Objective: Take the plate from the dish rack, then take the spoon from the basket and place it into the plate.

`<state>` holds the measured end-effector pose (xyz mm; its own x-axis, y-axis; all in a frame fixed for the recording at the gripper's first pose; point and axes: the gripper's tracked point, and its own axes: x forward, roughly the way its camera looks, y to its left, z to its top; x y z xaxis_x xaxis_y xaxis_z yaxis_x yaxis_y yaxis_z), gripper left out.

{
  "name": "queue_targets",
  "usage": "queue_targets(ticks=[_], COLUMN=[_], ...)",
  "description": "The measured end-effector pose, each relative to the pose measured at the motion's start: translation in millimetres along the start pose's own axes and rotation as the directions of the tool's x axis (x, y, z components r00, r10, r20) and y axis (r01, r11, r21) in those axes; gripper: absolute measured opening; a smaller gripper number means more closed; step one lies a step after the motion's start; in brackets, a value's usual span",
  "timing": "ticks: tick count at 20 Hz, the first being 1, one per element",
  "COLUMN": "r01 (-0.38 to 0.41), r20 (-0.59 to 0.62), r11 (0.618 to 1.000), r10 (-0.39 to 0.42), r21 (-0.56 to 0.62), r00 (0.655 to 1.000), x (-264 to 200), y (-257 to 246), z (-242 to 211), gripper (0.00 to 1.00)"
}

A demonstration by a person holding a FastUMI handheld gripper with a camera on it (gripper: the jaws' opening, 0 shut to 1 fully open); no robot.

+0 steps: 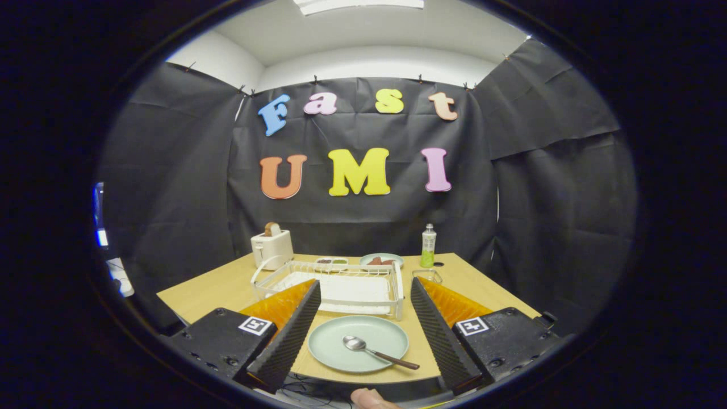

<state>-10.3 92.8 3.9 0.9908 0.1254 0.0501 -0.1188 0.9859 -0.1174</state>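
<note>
While the spoon (377,352) is lying in the plate (358,343), I am holding the tool (363,335) spread wide and empty.

I am seeing the plate sitting on the surface (216,289) between the fingers, just before the dish rack (332,287). I am judging the spoon light, stiff and slippery at the bowl, best pinched across its dark handle; the plate looks rigid and breakable, best taken by the rim.
</note>
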Motion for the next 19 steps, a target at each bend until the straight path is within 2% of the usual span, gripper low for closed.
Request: queue_targets(ticks=[6, 19], r01=[-0.004, 0.042], r20=[-0.024, -0.016], r11=[1.0, 0.999], r10=[0.005, -0.041], r21=[0.026, 0.033], r00=[1.0, 0.999], x=[1.0, 0.9], y=[-2.7, -19.2], z=[-5.0, -1.4], gripper=[1.0, 1.0])
